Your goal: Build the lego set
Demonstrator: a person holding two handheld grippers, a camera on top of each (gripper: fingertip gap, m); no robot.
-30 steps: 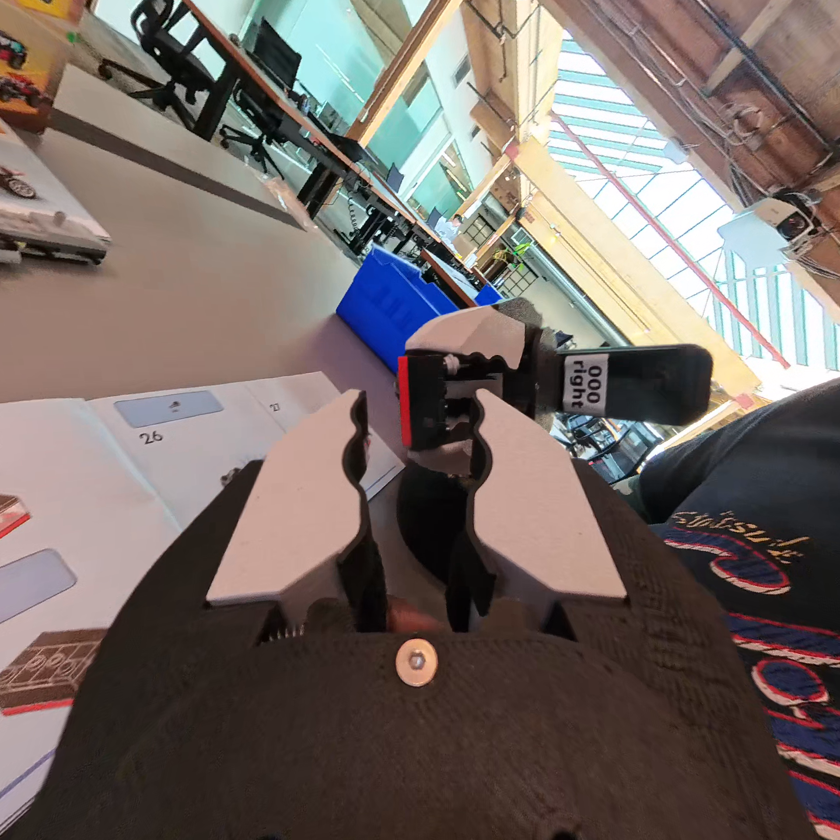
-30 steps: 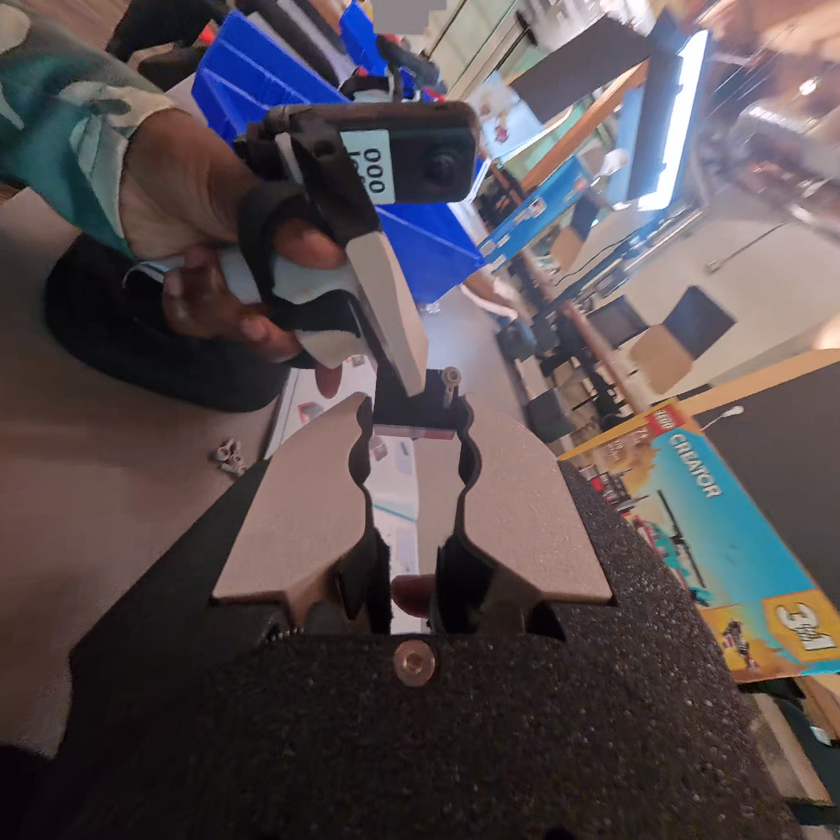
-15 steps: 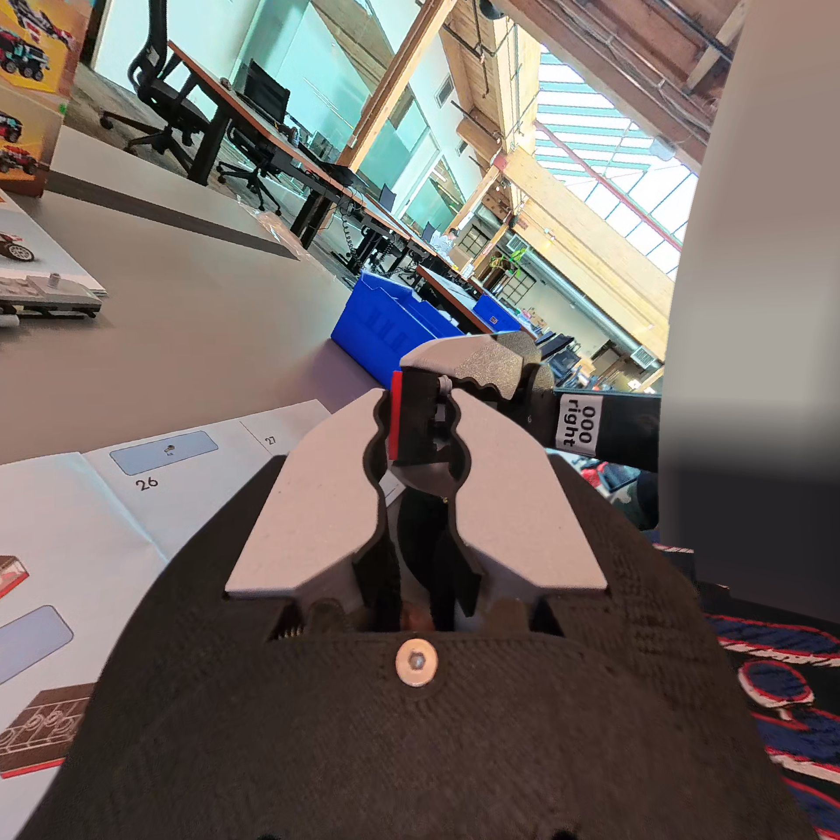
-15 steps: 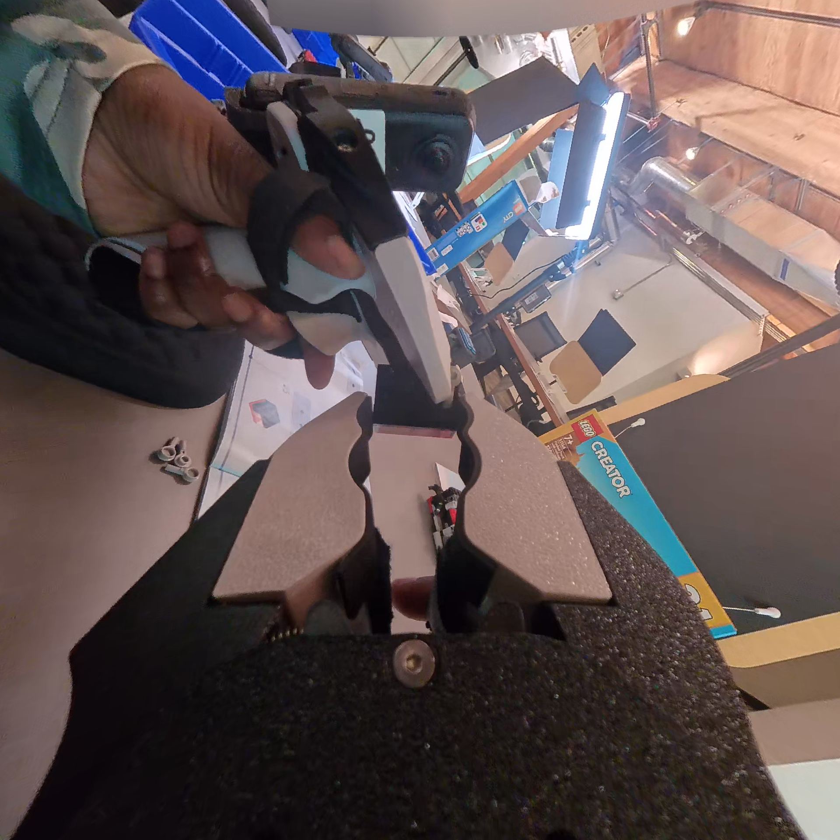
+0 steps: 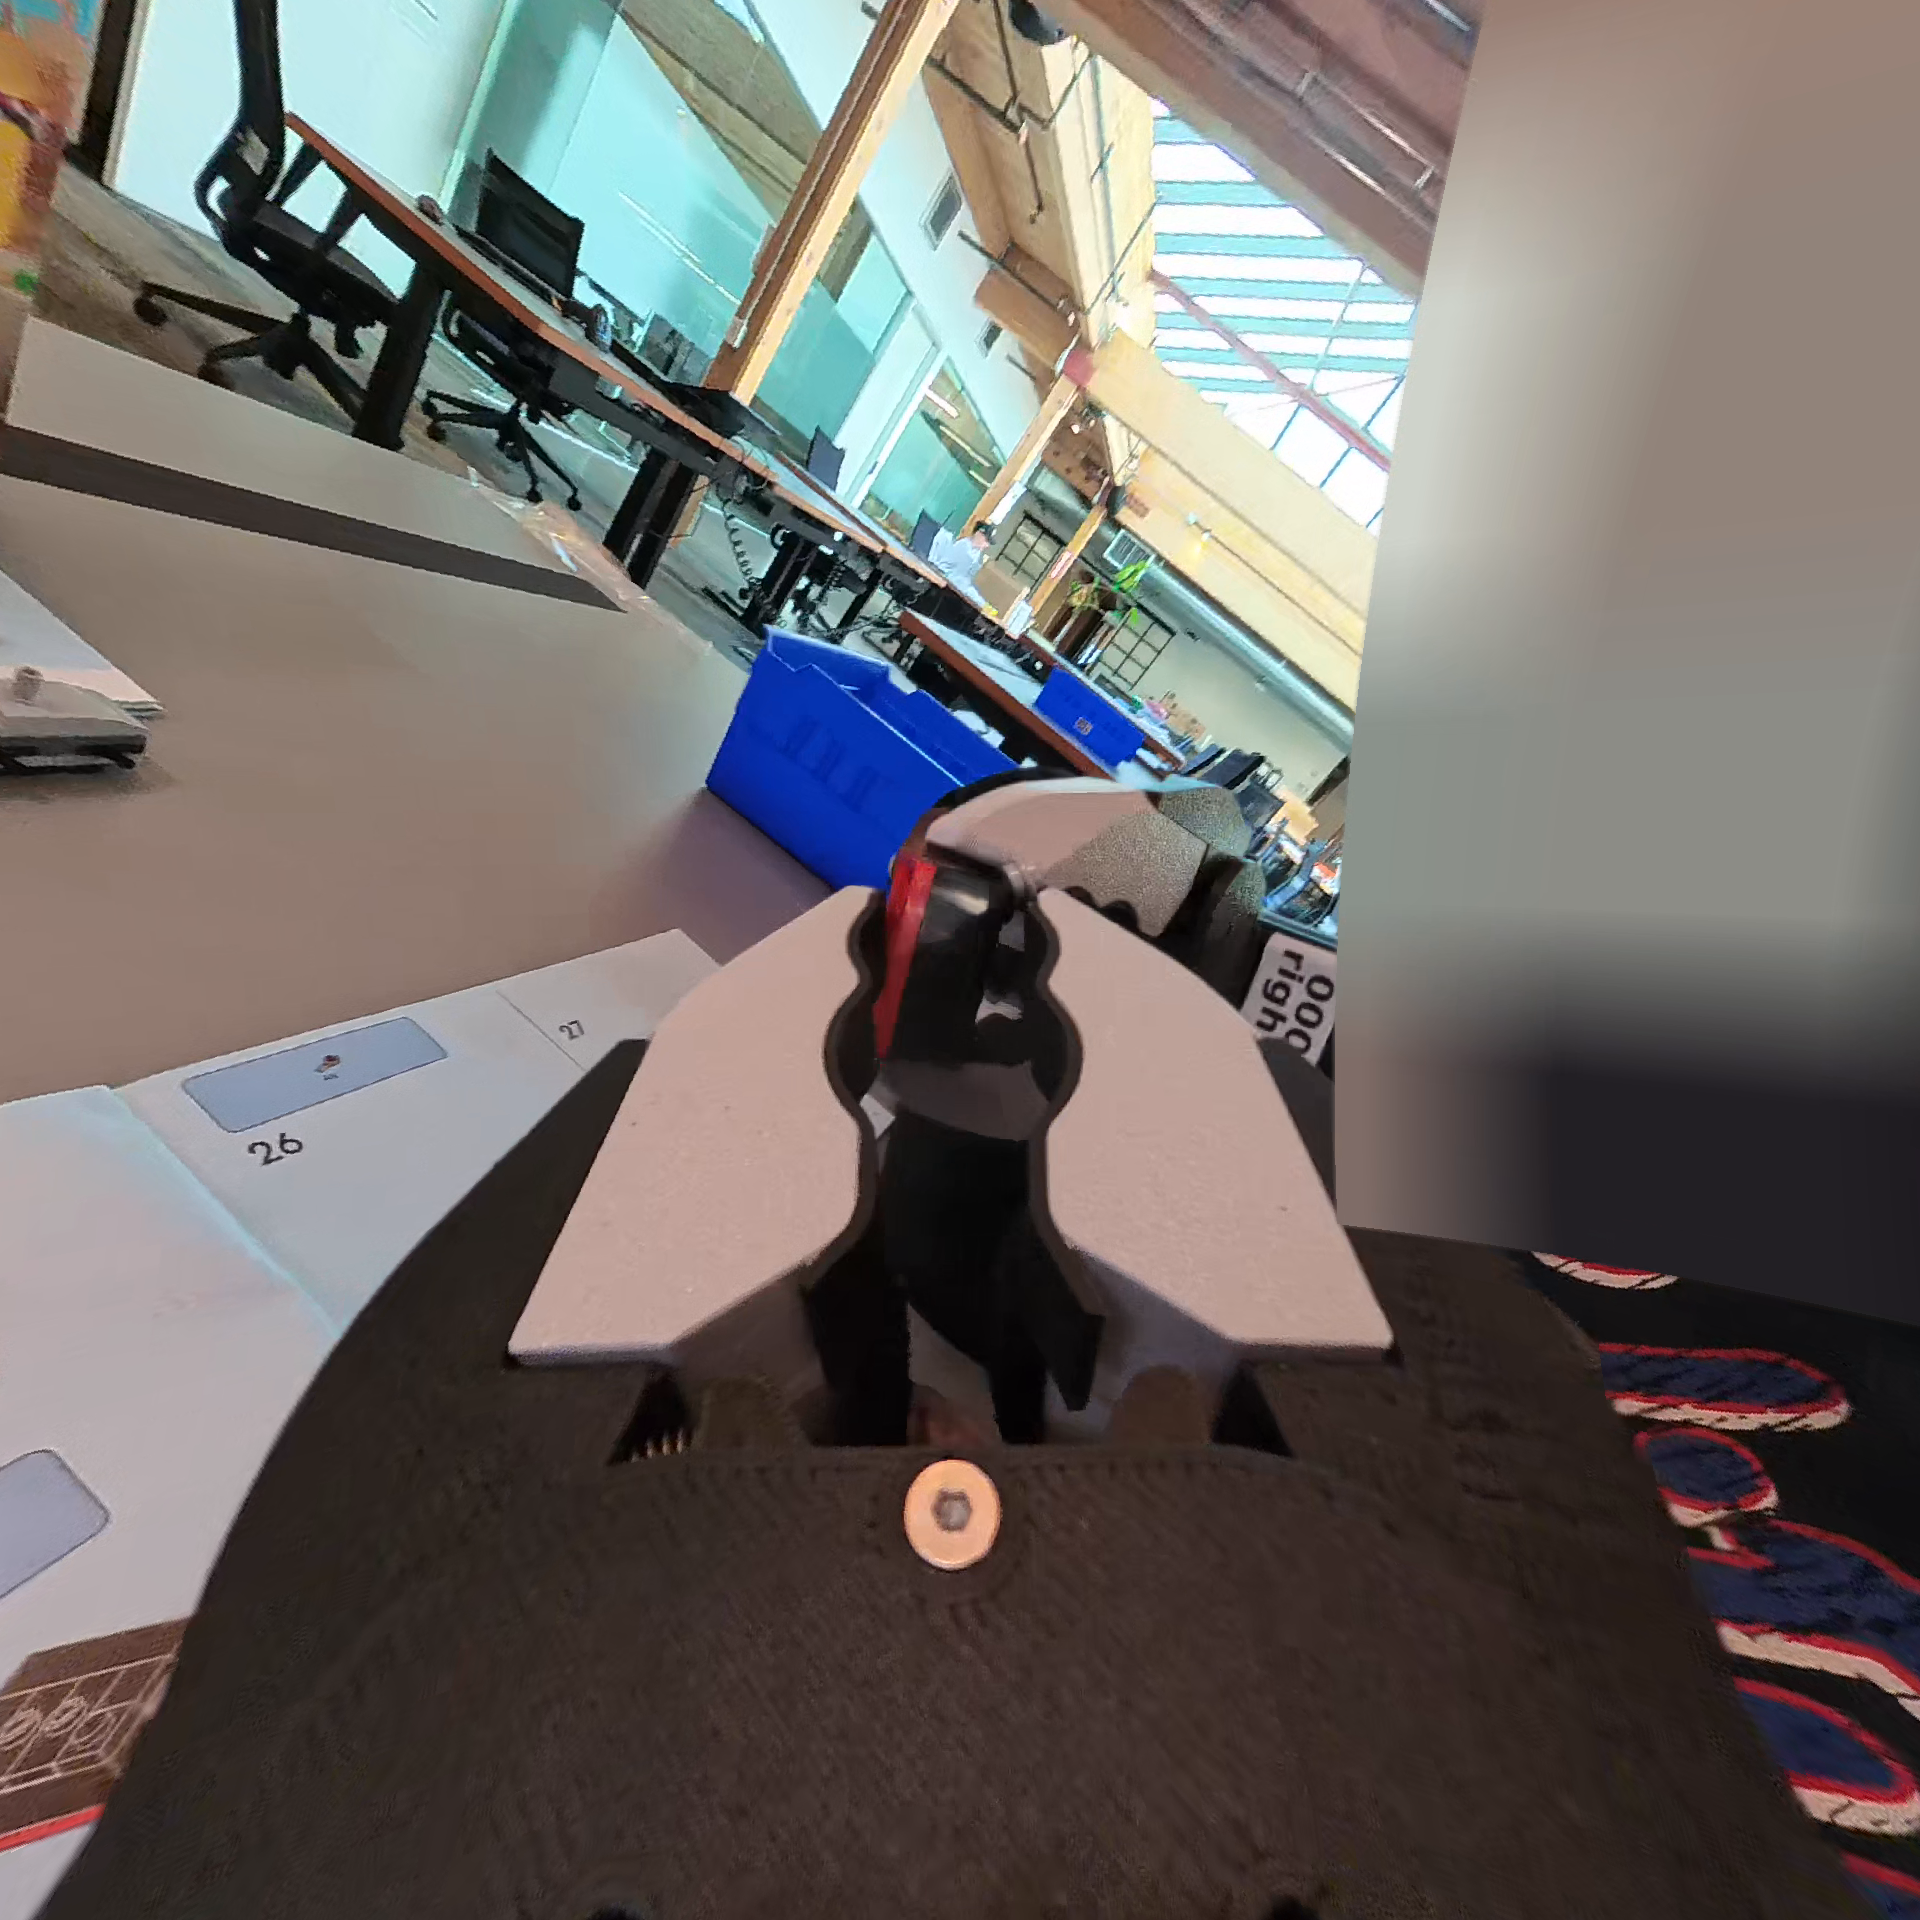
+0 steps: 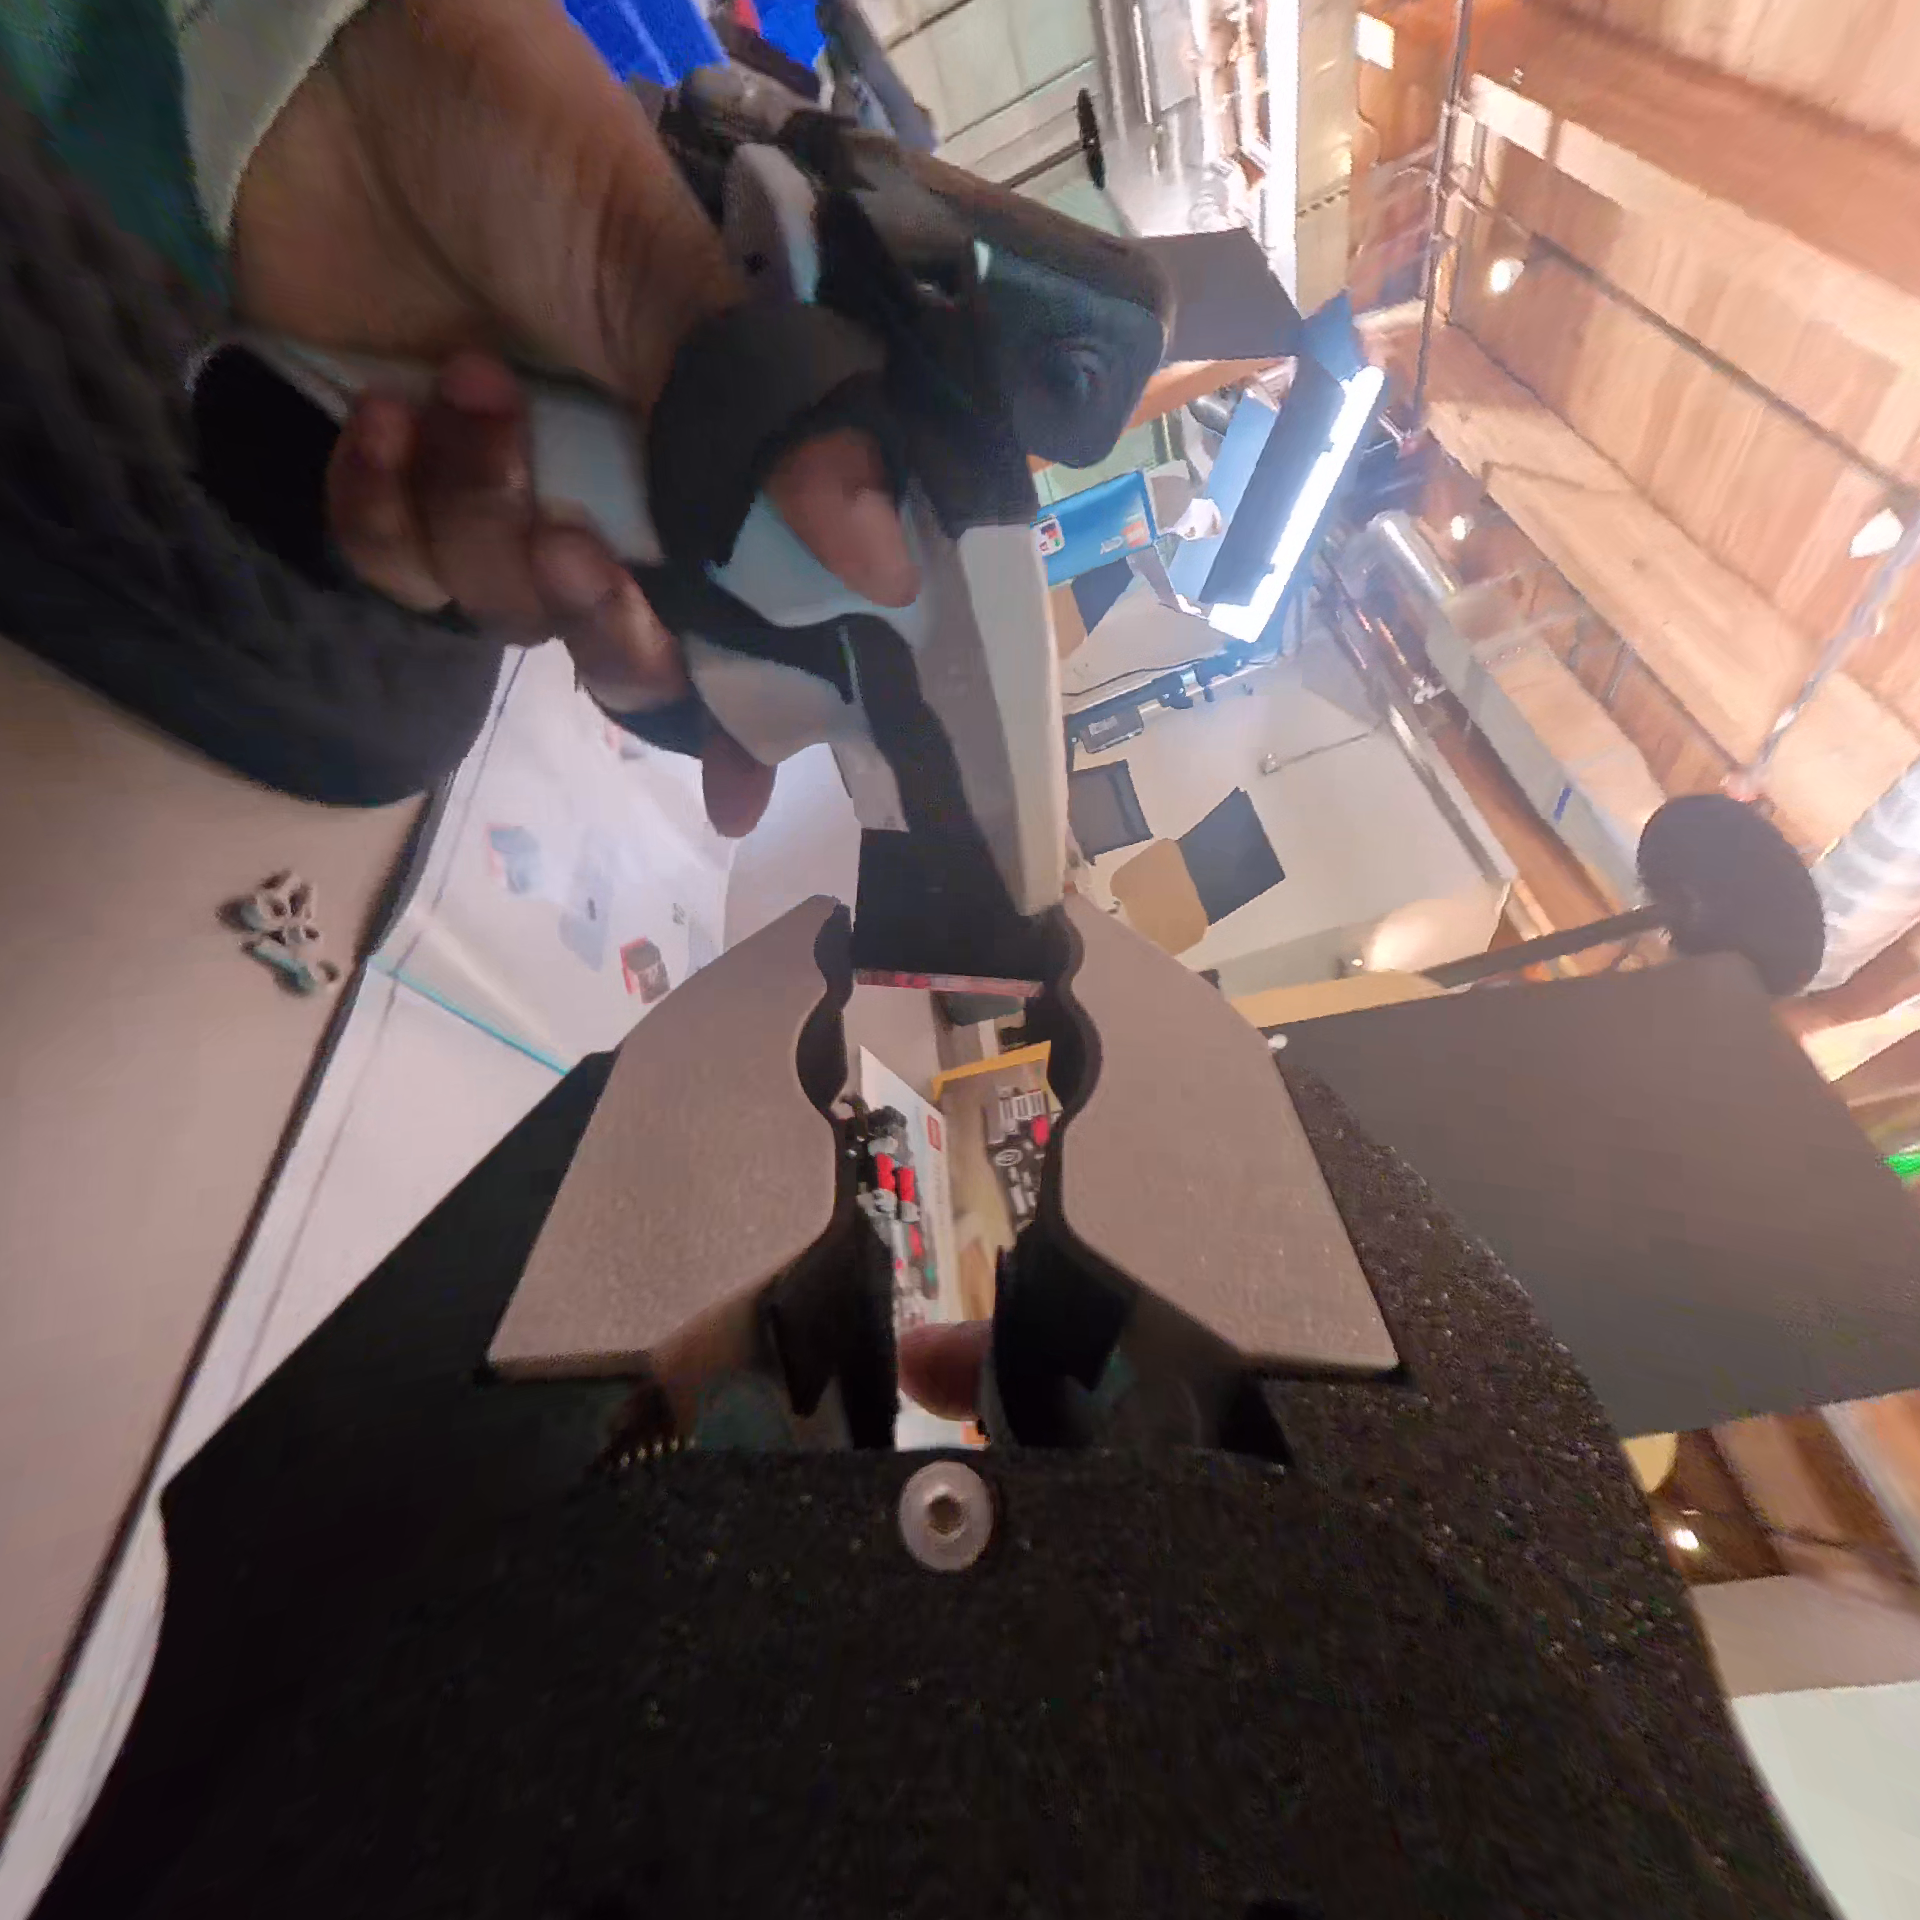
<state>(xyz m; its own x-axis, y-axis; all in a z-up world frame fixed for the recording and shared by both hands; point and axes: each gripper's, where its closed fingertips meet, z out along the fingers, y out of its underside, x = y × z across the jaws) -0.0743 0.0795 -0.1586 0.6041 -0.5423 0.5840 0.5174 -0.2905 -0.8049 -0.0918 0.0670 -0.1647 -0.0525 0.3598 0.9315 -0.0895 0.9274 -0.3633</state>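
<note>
I have both tools up off the grey table (image 5: 343, 831), meeting tip to tip over the open instruction booklet (image 5: 156, 1226). My right gripper (image 6: 951, 940) pinches a small black Lego assembly with a thin red plate (image 6: 940, 914) between its fingertips; the gap between the fingers is narrow, just the width of the piece, and the red edge faces back toward the camera. My left gripper (image 5: 951, 966) comes in from the other side, and in its own view the same black-and-red piece (image 5: 930, 966) sits in the notch between its grey fingers, which are drawn in to a narrow gap around it. I can't tell whether they are actually pressing on it or only bracketing it. From the right wrist view, the left tool's grey finger (image 6: 1003, 707) comes down edge-on and meets the top of the black piece, with the hand (image 6: 499, 343) that holds the tool just behind it, somewhat blurred.

A small cluster of light grey Lego bits (image 6: 275, 930) lies on the table beside the booklet's edge. Farther off in the left wrist view, a blue bin (image 5: 831, 758) stands at the table's far side, and a flat grey built section (image 5: 62, 717) rests near the left edge.
</note>
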